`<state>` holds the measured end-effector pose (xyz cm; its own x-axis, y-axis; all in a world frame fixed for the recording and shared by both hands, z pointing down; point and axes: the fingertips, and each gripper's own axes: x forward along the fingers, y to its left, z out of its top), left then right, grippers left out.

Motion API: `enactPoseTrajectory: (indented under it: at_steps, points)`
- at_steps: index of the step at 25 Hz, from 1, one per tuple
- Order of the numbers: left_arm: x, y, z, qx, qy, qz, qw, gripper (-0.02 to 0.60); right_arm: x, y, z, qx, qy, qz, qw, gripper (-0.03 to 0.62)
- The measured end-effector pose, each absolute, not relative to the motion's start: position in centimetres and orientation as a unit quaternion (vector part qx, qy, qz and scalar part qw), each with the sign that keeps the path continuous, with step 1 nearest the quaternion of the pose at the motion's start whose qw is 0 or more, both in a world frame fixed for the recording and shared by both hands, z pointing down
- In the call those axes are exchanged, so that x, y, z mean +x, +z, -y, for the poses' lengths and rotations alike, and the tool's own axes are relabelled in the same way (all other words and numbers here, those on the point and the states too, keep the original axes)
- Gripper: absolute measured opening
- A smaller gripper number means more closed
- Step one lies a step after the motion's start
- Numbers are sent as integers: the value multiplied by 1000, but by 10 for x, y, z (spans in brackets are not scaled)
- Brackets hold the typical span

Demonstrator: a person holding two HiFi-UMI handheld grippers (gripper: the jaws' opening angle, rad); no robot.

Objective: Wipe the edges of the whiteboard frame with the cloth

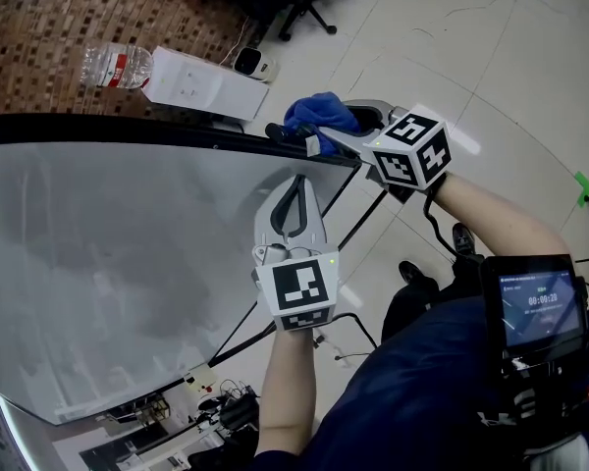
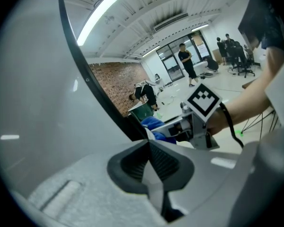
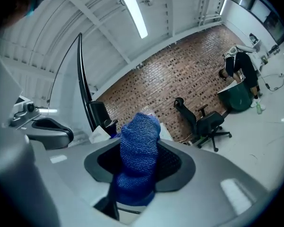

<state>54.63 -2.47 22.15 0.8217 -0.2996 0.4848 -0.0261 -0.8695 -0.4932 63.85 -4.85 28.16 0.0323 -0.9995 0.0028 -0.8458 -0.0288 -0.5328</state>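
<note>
The cloth (image 3: pixel 138 143) points along right tool (image 1: pixel 309 133), toward frame (image 1: pixel 177 131).

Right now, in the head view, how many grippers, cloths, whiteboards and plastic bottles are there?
Grippers: 2 (left gripper, right gripper)
Blue cloth: 1
Whiteboard: 1
Plastic bottle: 1
Total: 5

The left gripper (image 1: pixel 298 186) is held out on a bare forearm (image 1: pixel 287 381) and angled slightly downward, its fingers pressed together with nothing between them. The right gripper (image 1: pixel 312 137) is held level and farther out, its fingers clamped on a blue cloth (image 1: pixel 321 112).
</note>
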Motion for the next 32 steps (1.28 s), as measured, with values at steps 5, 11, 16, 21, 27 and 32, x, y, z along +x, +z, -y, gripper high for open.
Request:
enactPoseTrajectory:
  at_steps: [5,11,16,21,27,32]
  points:
    - [550,244,17,-927,-285,-92,227,3,639,305,39,-700,-192,-662,186,179]
    - [552,282,21,-925,-299,-94,214,3,638,327,35,-717,-183,-650,175,178]
    - [547,322,20,-923,-329,-88,180,3,633,349,33,-737,-173,-640,135,178]
    - [546,344,11,-917,-350,-77,175,3,634,371,29,-745,-173,-635,106,178]
    - [542,366,3,-913,-364,-68,170,3,632,406,27,-749,-191,-626,99,178]
    - [538,386,-4,-910,-382,-55,154,3,634,405,27,-763,-163,-622,69,178]
